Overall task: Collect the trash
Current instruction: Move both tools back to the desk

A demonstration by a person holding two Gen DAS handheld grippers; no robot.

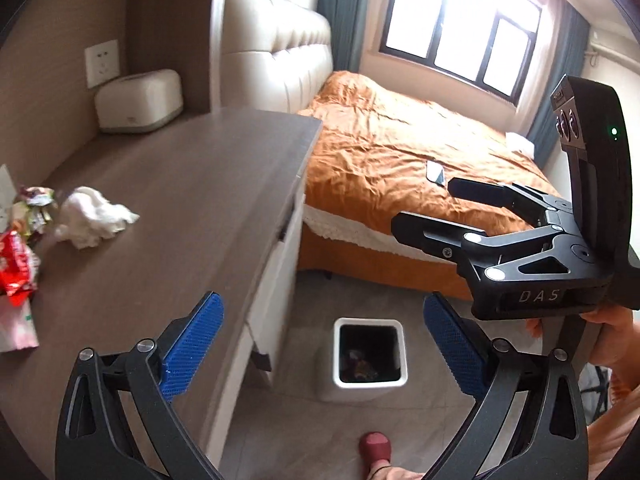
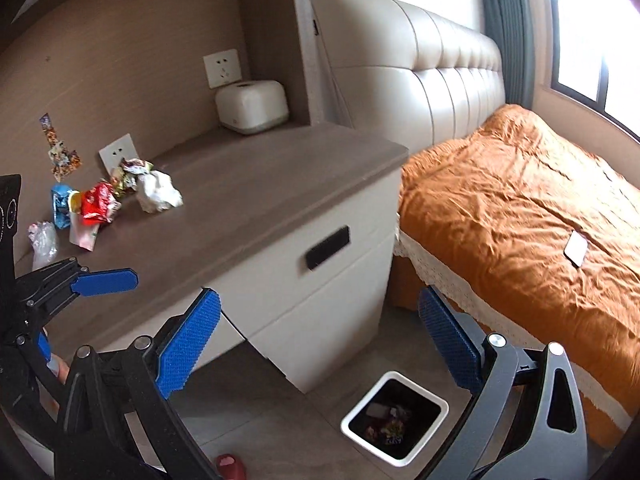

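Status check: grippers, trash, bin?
Left gripper and right gripper open, empty. Wrappers and crumpled tissue on desk. Bin unobstructed.

The left wrist view looks down from above the grey-brown wooden desk top (image 1: 192, 184), facing the orange-covered bed (image 1: 400, 148) and window. The right wrist view sits farther right, facing the desk's white drawer front (image 2: 320, 272). Both share the desk, bed and white square bin (image 1: 370, 354) (image 2: 394, 416) on the floor.
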